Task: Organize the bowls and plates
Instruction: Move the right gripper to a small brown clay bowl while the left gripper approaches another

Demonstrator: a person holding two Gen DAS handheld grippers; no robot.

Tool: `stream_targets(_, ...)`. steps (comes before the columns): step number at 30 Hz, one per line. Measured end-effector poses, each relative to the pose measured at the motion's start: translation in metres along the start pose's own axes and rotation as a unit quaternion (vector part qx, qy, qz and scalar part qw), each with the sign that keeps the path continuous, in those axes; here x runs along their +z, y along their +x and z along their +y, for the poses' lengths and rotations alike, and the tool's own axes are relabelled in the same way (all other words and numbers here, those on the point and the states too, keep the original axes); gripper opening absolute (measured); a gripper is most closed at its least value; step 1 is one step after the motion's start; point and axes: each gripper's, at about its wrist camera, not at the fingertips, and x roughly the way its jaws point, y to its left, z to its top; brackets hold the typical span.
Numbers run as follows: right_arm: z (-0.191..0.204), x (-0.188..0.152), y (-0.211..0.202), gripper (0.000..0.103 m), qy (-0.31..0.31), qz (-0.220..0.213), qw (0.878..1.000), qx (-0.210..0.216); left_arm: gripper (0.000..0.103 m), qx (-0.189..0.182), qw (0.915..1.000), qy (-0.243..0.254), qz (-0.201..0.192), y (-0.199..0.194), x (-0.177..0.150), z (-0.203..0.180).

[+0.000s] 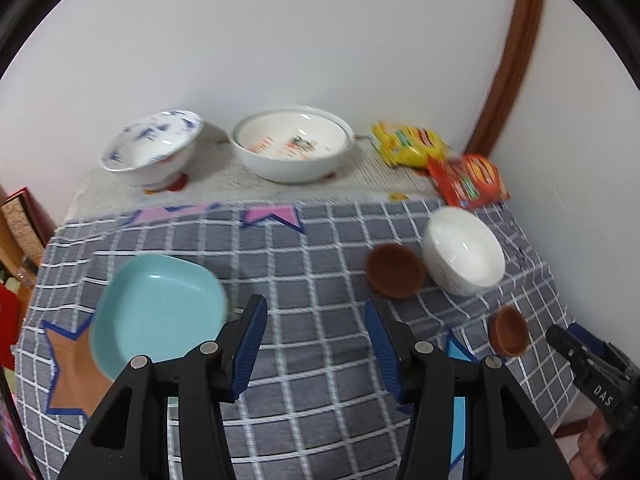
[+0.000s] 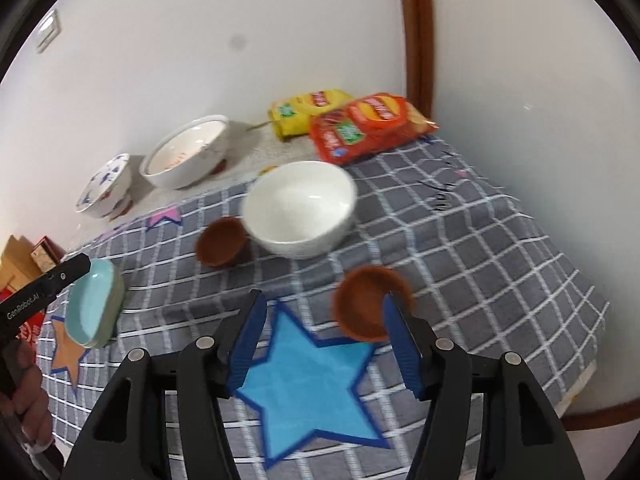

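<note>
A light blue square plate (image 1: pixel 160 312) lies at the table's left; it also shows in the right wrist view (image 2: pixel 92 304). My left gripper (image 1: pixel 318 312) is open and empty just right of it. A white bowl (image 2: pixel 300 208) sits mid-table with a small brown bowl (image 2: pixel 220 242) beside it. A second small brown bowl (image 2: pixel 370 304) lies near the front, touching the right finger of my open, empty right gripper (image 2: pixel 324 308). At the back stand a blue-patterned bowl (image 1: pixel 154 152) and a wide white bowl (image 1: pixel 292 146).
A yellow snack bag (image 2: pixel 310 112) and a red snack bag (image 2: pixel 368 126) lie at the back right by the wall. The checked grey cloth (image 2: pixel 480 264) drops off at the right and front edges. Boxes (image 1: pixel 20 224) stand left of the table.
</note>
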Motion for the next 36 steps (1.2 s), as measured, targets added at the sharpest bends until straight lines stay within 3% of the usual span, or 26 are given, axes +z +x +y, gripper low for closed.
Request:
stream_targets(8, -0.044, -0.001, 0.012, 0.060, 0.015, 0.014, 1.000, -0.004, 0.049, -0.010, 0.9986, 0.027, 0.044, 0.033, 0.004, -0.035)
stream_targets(11, -0.055, 0.000, 0.026, 0.060, 0.012, 0.027, 0.999, -0.016, 0.049, -0.007, 0.9982, 0.036, 0.048, 0.046, 0.006, -0.045)
stream_targets(17, -0.066, -0.004, 0.045, 0.059, 0.010, 0.031, 0.999, -0.003, 0.049, 0.004, 0.9979, 0.025, 0.060, 0.072, 0.013, -0.048)
stream_targets(27, -0.073, -0.007, 0.085, 0.040, 0.011, 0.051, 0.999, 0.008, 0.048, 0.015, 0.9968, 0.020, 0.076, 0.115, 0.024, -0.049)
stream_targets(31, -0.072, -0.008, 0.097, 0.037, 0.010, 0.056, 0.998, 0.012, 0.048, 0.012, 0.9962, 0.021, 0.084, 0.130, 0.027, -0.051)
stream_targets(36, -0.070, -0.007, 0.110, 0.025, 0.017, 0.061, 0.998, 0.016, 0.045, 0.005, 0.9957, 0.020, 0.091, 0.141, 0.029, -0.050)
